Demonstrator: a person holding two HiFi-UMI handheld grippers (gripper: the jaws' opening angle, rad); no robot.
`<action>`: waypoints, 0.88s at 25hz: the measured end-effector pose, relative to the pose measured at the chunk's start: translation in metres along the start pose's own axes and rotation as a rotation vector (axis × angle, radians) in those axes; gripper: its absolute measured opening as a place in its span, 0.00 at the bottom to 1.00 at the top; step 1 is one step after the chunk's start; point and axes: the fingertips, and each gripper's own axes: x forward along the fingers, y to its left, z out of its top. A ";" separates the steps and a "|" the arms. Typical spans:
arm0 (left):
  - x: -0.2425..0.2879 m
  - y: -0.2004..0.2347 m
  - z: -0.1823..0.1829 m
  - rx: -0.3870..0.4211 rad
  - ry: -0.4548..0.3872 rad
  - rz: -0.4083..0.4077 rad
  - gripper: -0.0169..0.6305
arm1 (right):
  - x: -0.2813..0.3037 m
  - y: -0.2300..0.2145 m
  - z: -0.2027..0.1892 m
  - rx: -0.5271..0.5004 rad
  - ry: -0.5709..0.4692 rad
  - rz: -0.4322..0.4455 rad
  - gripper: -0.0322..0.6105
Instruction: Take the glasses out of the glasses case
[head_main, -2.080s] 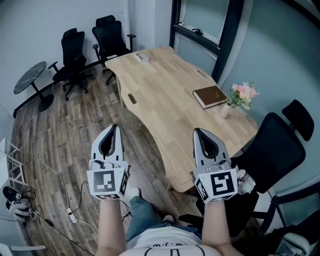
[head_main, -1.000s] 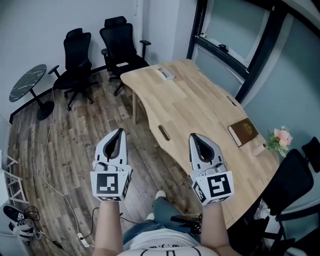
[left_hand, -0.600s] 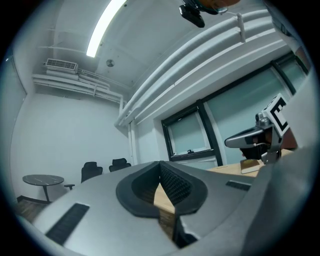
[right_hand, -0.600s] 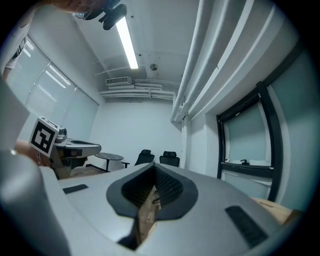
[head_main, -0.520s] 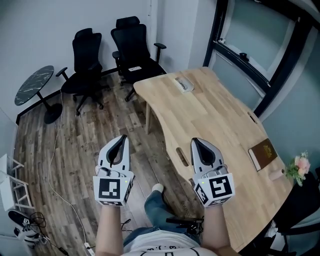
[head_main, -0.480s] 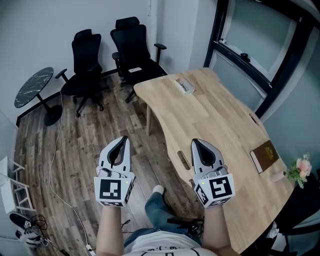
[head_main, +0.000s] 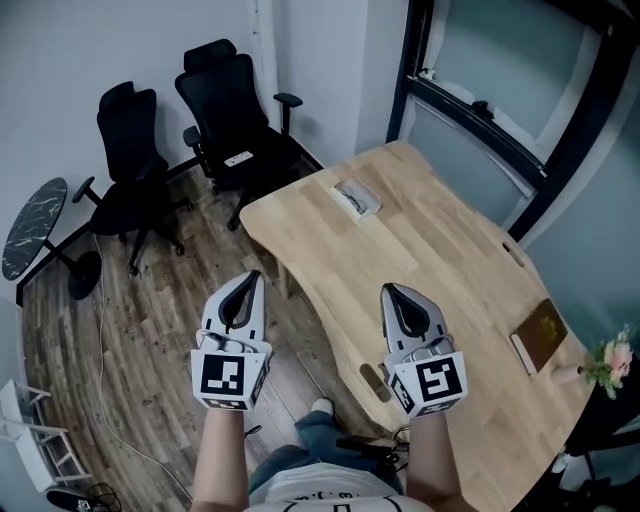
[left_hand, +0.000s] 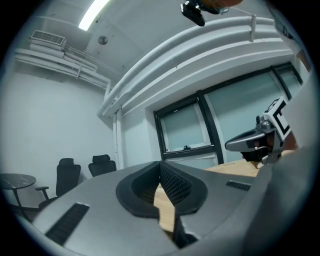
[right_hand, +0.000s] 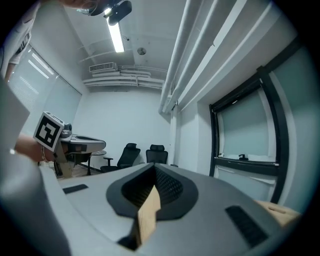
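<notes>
**A:** Left tongs (head_main: 246, 280) are pressed together with nothing in them. Right tongs (head_main: 390, 293) are the same, closed and empty. Both sit low in the frame, pointing level.

**B:** And what's in front of them, biggest first?

**A:** The pale wooden worktop (head_main: 450, 270) fills the centre and right. Black office chairs (head_main: 225, 95) stand at the upper left, and a brown book (head_main: 540, 332) lies at the right edge. Smallest is the glasses case (head_main: 357, 196), upper centre on the worktop's far end, well apart from both tongs.

**B:** Is the lid up or down?

**A:** It's too small to tell from here, and I can't make out the glasses either.

**B:** How will it handle?

**A:** My guess is a light, stiff, smooth shell that will skate on the wood. So one pair of tongs should pin the case by its long sides. The glasses will be thin and fragile, so take them at the bridge or an arm, never the lenses, and squeeze gently.
</notes>
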 end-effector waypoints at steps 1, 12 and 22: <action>0.012 0.000 -0.002 -0.001 0.005 -0.016 0.05 | 0.004 -0.006 -0.001 0.005 0.003 -0.013 0.06; 0.134 -0.011 -0.005 0.040 -0.012 -0.203 0.05 | 0.019 -0.084 -0.022 0.073 0.023 -0.231 0.06; 0.269 -0.009 -0.043 0.047 -0.005 -0.457 0.05 | 0.064 -0.141 -0.053 0.128 0.051 -0.526 0.07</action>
